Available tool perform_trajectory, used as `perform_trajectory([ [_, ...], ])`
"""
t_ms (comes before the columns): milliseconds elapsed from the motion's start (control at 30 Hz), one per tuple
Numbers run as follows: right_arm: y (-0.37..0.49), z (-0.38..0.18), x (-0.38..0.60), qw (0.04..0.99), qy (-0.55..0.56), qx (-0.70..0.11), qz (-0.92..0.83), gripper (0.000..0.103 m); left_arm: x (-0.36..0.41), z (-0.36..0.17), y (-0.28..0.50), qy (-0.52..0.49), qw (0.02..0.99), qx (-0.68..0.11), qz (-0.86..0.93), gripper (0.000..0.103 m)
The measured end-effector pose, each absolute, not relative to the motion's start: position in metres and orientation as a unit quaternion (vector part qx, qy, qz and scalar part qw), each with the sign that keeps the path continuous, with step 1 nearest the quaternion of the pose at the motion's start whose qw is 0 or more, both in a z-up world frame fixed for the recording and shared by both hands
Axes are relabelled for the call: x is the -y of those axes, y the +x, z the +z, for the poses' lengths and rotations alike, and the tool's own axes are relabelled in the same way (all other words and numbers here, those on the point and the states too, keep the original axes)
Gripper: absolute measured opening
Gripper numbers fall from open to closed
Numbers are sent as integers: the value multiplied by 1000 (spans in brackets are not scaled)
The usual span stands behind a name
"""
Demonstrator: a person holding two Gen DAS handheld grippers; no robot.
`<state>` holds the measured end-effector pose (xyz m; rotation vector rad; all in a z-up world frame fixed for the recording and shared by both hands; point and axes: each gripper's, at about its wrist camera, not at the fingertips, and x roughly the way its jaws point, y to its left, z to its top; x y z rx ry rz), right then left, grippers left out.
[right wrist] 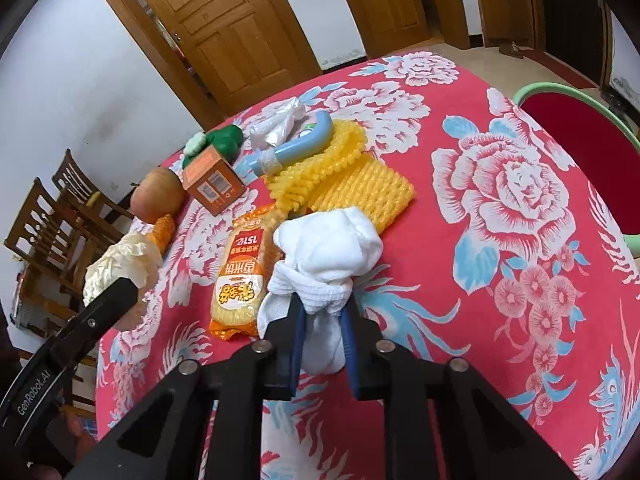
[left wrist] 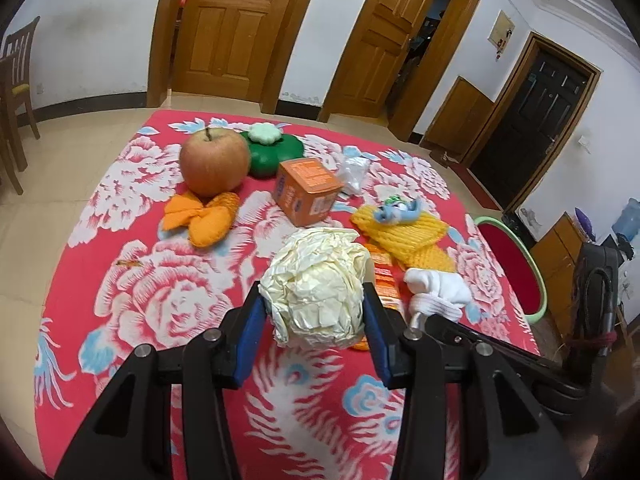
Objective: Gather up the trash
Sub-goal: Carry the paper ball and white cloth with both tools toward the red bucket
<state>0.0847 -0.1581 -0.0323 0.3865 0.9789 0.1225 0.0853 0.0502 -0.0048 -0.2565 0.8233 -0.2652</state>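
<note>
A: The fingers (right wrist: 298, 332) of the right gripper (right wrist: 323, 320) are pressed together on the white cloth bundle (right wrist: 328, 248). They pinch its tied neck, so the round part stands beyond the tips and a loose tail hangs between the blue pads.

B: And the left gripper (left wrist: 316, 300)?

A: Its fingers (left wrist: 252, 320) are clamped on the crumpled cream paper ball (left wrist: 320, 288), one pad at each side. The ball fills the gap fully. I think both hold trash at once so that two pieces can go away in one trip.

B: Where do these things lie on the tabletop (left wrist: 120, 280)?

A: Both are toward the near edge, the paper ball at the left, the bundle just beside it at the right. Whether they are lifted or touch the cloth, I cannot tell.

B: What is farther?

A: Between them lies an orange snack packet (right wrist: 240, 276). Behind it a yellow foam net (right wrist: 360, 188), then an orange box (left wrist: 306, 192). Near the far edge stand an apple (left wrist: 214, 162) and a green flower-shaped container (left wrist: 272, 152). A red basin with green rim (right wrist: 560, 90) is beyond the right edge, perhaps for the trash.
</note>
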Motion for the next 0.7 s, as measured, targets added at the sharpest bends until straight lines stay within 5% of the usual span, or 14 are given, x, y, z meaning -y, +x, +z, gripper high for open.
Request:
perform_trajectory([
  [700, 37, 7, 230, 885, 242, -390, 75, 17, 22, 25, 71, -95, 895, -399, -175, 46],
])
